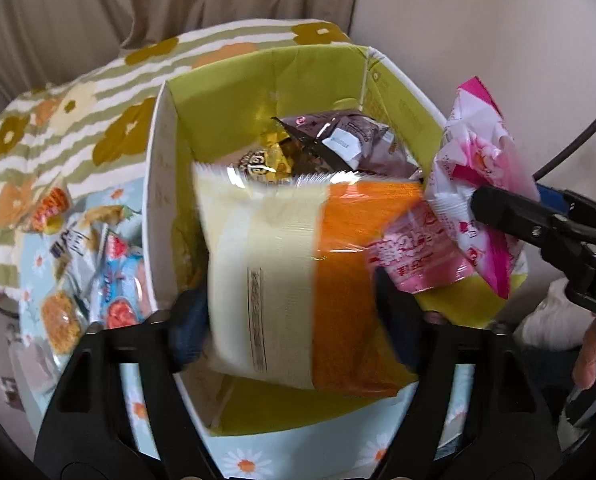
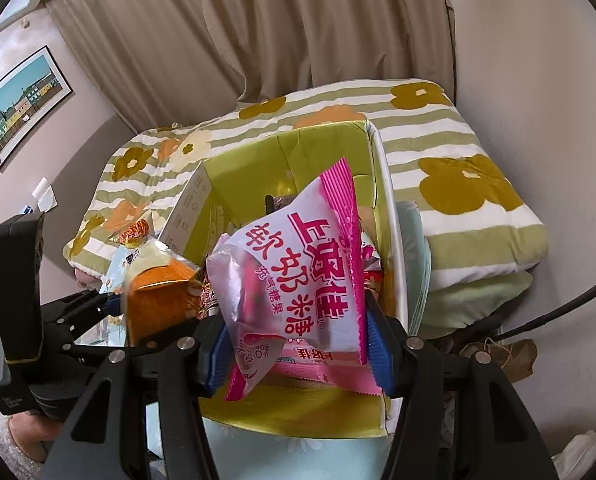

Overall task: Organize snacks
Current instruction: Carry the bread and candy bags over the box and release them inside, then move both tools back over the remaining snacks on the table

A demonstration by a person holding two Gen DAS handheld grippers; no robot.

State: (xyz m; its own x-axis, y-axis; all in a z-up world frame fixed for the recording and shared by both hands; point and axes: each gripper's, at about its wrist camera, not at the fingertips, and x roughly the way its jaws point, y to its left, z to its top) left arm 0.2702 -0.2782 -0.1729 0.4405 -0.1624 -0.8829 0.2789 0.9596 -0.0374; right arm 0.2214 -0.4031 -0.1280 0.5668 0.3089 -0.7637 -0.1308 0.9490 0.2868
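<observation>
A white cardboard box (image 1: 158,200) with a green inside stands on the cloth, open at the top. Over it in the left wrist view my left gripper (image 1: 290,316) stands open, its fingers on either side of a blurred cream-and-orange packet (image 1: 298,272) that hangs into the box. My right gripper (image 2: 298,344) is shut on a pink-and-white candy packet (image 2: 298,264) above the box's right side (image 2: 389,216). That candy packet (image 1: 481,168) shows at the right of the left wrist view. Inside the box lie a brown packet (image 1: 349,140), a gold one and another pink packet (image 1: 413,256).
Several loose snack packets (image 1: 98,264) lie on the light blue daisy cloth left of the box. A folded green-striped flower blanket (image 2: 457,184) lies behind and right of the box. Beige curtains hang at the back. A framed picture (image 2: 22,108) is on the left wall.
</observation>
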